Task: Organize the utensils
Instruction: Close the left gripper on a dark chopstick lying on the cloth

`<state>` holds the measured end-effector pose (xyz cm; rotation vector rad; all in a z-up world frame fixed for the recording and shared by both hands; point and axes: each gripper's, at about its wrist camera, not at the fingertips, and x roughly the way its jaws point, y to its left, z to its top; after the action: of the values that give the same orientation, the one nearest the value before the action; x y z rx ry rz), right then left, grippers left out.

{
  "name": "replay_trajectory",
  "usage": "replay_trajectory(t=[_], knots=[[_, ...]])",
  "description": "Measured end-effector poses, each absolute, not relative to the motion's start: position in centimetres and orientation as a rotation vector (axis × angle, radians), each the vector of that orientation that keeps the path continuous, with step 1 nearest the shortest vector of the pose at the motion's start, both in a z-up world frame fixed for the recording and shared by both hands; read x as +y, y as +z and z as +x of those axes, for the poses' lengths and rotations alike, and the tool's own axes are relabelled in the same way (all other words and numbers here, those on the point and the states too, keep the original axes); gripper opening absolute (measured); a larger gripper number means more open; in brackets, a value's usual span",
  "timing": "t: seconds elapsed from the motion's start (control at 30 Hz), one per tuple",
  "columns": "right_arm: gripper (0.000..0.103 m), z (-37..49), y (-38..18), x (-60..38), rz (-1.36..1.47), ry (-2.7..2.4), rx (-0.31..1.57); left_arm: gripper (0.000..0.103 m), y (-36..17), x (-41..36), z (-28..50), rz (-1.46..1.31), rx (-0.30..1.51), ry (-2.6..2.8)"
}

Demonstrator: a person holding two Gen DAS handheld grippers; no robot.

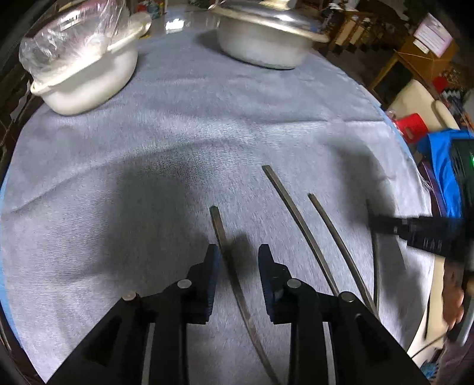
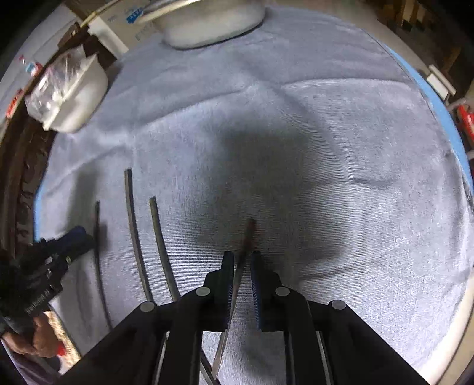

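While lidded, metal pot | white pot: plastic-covered, contents perhaps unseen

I'm looking into what reads as a lived-in home, a dining or storage corner. The surface I work over is round, draped in a grey-blue cloth, with a lidded metal pot and a white pot topped with clear plastic at its far side. Beyond it I see glossy floor tiles, wooden shelving, a red plastic stool and cluttered household goods.
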<state>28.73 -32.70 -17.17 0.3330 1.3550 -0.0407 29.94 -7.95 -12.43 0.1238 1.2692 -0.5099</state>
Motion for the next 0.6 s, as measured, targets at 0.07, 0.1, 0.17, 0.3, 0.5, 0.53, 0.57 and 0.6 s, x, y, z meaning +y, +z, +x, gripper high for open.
replay_trajectory(t=[0.07, 0.1, 0.17, 0.3, 0.5, 0.53, 0.57, 0.6], knots=[[0.014, 29.0, -17.0, -31.8, 0.273, -0.075, 1.338, 0.028, -13.3, -8.4, 30.8, 0.092, 1.301, -0.491], [0.014, 29.2, -17.0, -31.4, 0.252, -0.087, 1.334, 0.028, -13.6, -8.4, 31.0, 0.086, 1.314, -0.479], [0.014, 29.5, -17.1, -30.7, 0.210, -0.104, 1.329, 0.028, -13.8, -8.8, 31.3, 0.069, 1.315, -0.472], [0.012, 29.9, -17.2, -29.1, 0.150, -0.108, 1.312, 0.025, -14.1, -9.5, 31.8, 0.087, 1.304, -0.438], [0.008, 28.8, -17.0, -29.7, 0.222, -0.056, 1.225, 0.006, -14.2, -8.8, 31.7, 0.087, 1.276, -0.386], [0.007, 28.5, -16.9, -29.9, 0.244, -0.051, 1.211, 0.006, -14.1, -8.7, 31.5, 0.084, 1.264, -0.381], [0.007, 27.8, -16.7, -30.3, 0.266, -0.038, 1.193, 0.006, -13.9, -8.5, 31.2, 0.083, 1.247, -0.380], [0.007, 27.4, -16.3, -30.6, 0.296, -0.016, 1.166, 0.006, -13.4, -8.2, 30.9, 0.076, 1.225, -0.381]])
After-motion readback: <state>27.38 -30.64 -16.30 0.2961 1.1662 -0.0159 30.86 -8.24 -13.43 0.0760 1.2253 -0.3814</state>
